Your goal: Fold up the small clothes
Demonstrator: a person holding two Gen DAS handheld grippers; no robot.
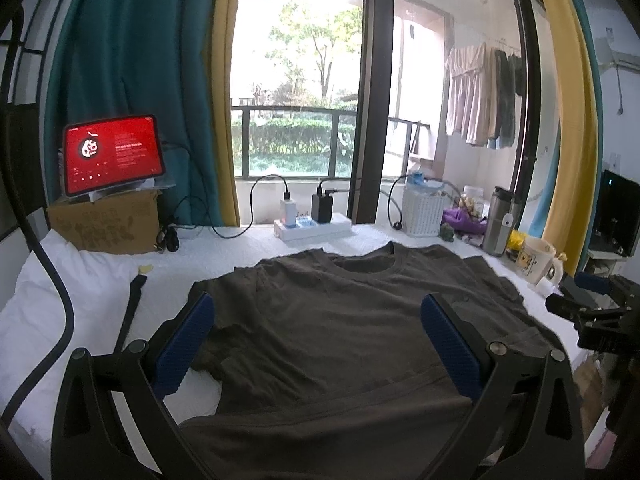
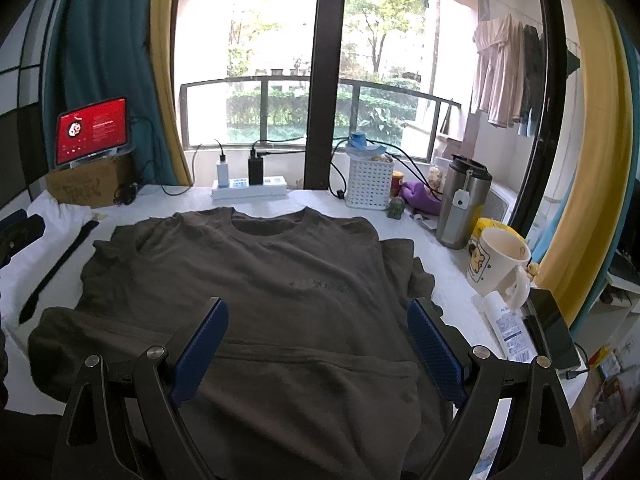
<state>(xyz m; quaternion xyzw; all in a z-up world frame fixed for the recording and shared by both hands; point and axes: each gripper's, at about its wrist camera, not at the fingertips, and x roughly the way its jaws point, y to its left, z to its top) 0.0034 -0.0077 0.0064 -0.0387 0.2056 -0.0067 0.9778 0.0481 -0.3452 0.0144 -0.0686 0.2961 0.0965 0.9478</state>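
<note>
Right wrist view shows a dark brown T-shirt (image 2: 256,288) spread flat on a white-covered table (image 2: 452,280), collar toward the window. Behind the collar sits a white power strip (image 2: 250,192) with two chargers plugged in, and to its right a white basket (image 2: 368,184). Along the shirt's right side stand a steel tumbler (image 2: 460,208) and a cream mug (image 2: 500,268), the mug just beside the right sleeve, with a white tube (image 2: 508,332) lying near it. At far left a tablet (image 2: 94,130) with a red screen rests on a cardboard box (image 2: 86,186), and a black strap (image 2: 60,264) lies on the cloth beside the left sleeve.

The right gripper (image 2: 318,344) hangs above the shirt's lower half, its blue-padded fingers (image 2: 200,352) spread wide and grasping nothing. From the left wrist view, the left gripper (image 1: 316,344) is likewise wide apart and empty over the shirt near its left sleeve.
</note>
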